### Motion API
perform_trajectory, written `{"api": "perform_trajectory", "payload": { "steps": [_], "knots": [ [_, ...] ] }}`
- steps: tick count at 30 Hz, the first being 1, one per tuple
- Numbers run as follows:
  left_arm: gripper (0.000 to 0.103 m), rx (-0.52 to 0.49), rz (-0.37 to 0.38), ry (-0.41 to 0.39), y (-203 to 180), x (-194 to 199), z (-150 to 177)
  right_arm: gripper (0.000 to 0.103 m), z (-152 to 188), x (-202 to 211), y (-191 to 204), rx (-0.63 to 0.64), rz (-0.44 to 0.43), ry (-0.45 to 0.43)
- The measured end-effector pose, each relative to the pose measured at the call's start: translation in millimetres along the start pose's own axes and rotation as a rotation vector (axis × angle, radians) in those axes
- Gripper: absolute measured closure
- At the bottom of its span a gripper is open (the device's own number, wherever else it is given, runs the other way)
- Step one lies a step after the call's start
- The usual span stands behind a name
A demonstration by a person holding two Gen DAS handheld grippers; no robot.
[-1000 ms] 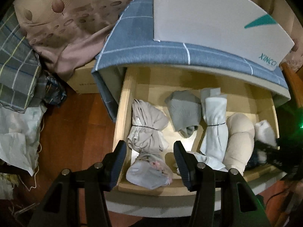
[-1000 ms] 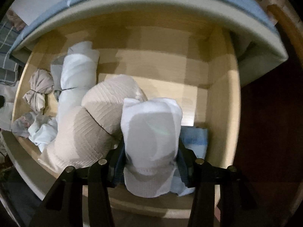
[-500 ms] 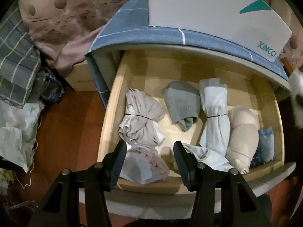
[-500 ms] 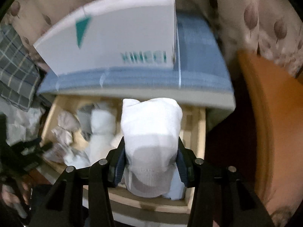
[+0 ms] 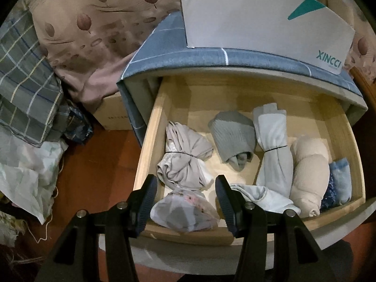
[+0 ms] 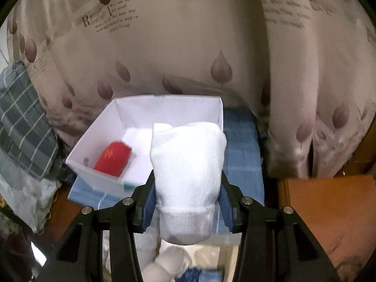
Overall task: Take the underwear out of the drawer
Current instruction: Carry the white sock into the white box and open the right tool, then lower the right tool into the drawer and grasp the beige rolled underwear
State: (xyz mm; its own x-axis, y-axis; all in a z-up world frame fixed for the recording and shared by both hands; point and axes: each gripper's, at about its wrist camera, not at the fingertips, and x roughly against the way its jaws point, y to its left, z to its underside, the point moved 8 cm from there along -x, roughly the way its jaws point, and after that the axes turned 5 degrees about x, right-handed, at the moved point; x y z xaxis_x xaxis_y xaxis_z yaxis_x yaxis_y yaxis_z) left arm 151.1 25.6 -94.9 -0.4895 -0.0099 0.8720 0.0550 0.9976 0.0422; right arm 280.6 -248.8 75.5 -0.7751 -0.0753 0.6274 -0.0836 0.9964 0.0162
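Both views are dim at the rim and bright in the middle, as if lit from near the cameras. In the left wrist view the drawer [image 5: 246, 122] floor is warmly lit and sharp; the cabinet top throws a soft shadow along its back wall, and the floor and the plaid cloth [image 5: 25, 89] at left sink into gloom. The right wrist view is blurred throughout: print on the curtain [image 6: 188, 47] is smeared, and the red thing [image 6: 112, 158] in the box [image 6: 164, 115] has fuzzy edges. The white bundle [image 6: 188, 164] is near overexposed. Fisheye bending curves straight edges, and black corners frame each picture
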Motion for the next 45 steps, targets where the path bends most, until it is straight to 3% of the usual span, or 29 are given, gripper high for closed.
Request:
{"api": "perform_trajectory", "payload": {
  "steps": [5, 11, 17, 23, 30, 38, 45],
  "knots": [
    [0.05, 0.069, 0.012, 0.016, 12, -5, 0, 0.059, -18, -43, 2, 0.013, 0.004, 0.058],
    [0.05, 0.113, 0.03, 0.042, 19, -10, 3, 0.059, -14, -93, 7, 0.043, 0.028, 0.163],
    [0.05, 0.113, 0.036, 0.041, 18, -9, 3, 0.059, 0, -125, 13, 0.069, 0.044, 0.27],
    [0.05, 0.134, 0.05, 0.058, 21, -12, 4, 0.057, 4, -135, 18, 0.095, 0.052, 0.307],
    [0.05, 0.145, 0.053, 0.065, 21, -14, 4, 0.05, 5, -132, 21, 0.097, 0.047, 0.307],
    [0.05, 0.143, 0.046, 0.067, 21, -13, 4, 0.048, -1, -85, 30, 0.114, -0.001, 0.275],
    [0.05, 0.156, 0.073, 0.08, 24, -12, 5, 0.048, 39, -27, 41, 0.131, -0.081, 0.303]
  ]
}}
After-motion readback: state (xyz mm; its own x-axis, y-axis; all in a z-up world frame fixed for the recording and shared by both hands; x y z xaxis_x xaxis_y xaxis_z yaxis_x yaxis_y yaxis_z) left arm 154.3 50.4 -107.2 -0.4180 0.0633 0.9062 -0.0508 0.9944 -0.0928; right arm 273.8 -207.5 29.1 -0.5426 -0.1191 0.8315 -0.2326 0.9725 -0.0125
